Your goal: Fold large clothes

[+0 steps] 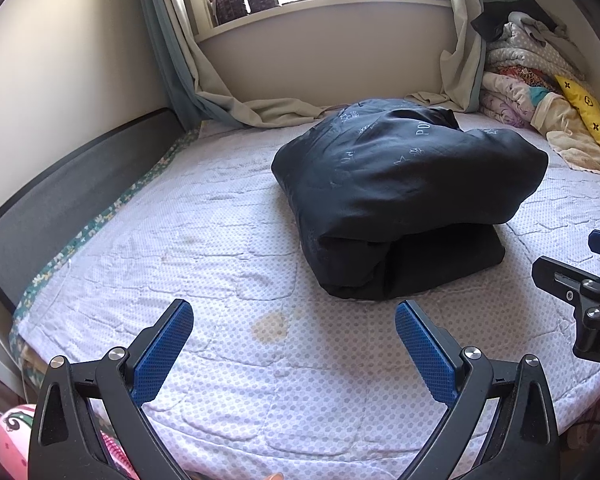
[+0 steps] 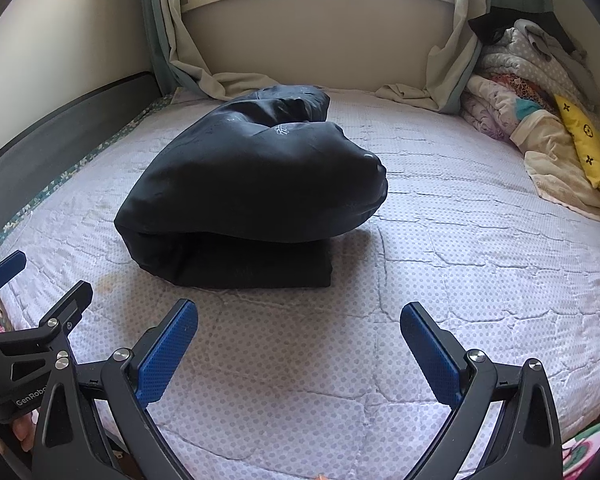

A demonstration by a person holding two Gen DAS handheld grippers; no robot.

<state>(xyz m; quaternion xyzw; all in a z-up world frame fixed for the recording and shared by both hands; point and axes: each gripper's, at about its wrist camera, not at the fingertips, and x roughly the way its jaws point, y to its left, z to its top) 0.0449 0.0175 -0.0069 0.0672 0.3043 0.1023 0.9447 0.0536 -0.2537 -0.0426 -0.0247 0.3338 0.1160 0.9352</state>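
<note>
Grippers, left [image 1: 294, 344] and right [image 2: 299, 346], spread, empty, near folded garment [image 1: 404, 200]; puffy top fold likely to spring open.

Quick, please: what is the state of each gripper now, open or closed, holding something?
Left gripper: open, holding nothing.
Right gripper: open, holding nothing; the folded dark garment lies apart on the bed.
</note>
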